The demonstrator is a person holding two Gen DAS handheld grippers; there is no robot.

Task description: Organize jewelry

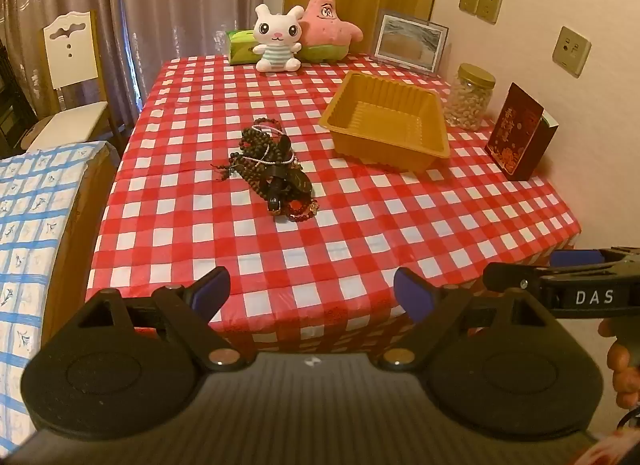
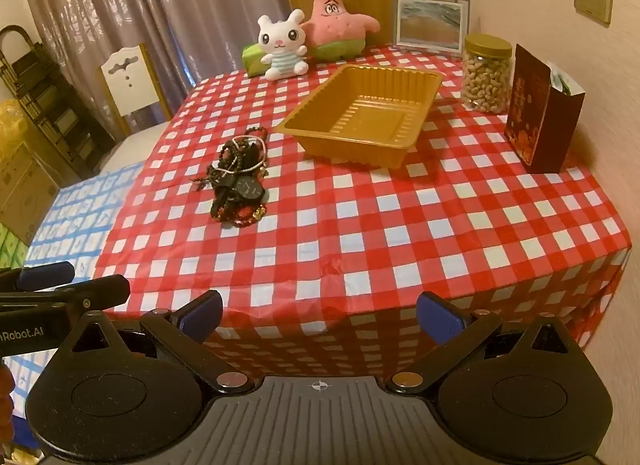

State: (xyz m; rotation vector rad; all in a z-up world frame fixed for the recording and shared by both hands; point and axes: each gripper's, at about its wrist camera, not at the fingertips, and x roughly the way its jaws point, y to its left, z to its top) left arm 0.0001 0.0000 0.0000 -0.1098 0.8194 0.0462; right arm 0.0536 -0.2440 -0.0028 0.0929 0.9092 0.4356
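1. My left gripper (image 1: 312,293) and right gripper (image 2: 320,317) both gape wide, empty.
2. The tangled heap of dark bead bracelets and black watch (image 1: 272,169) lies ahead, its long axis running away from me, nearer my left gripper.
3. The gold plastic tray (image 1: 434,145) sits beyond-right.

The near half of the checked table (image 2: 360,249) lies bare up to its front edge, open to approach. Mid-table, a jewelry pile (image 2: 238,181) and gold tray (image 2: 356,113) stand apart with a gap between. Plush toys (image 2: 282,47), a jar (image 2: 486,73) and a dark red box (image 2: 540,113) crowd the far edge and right side.
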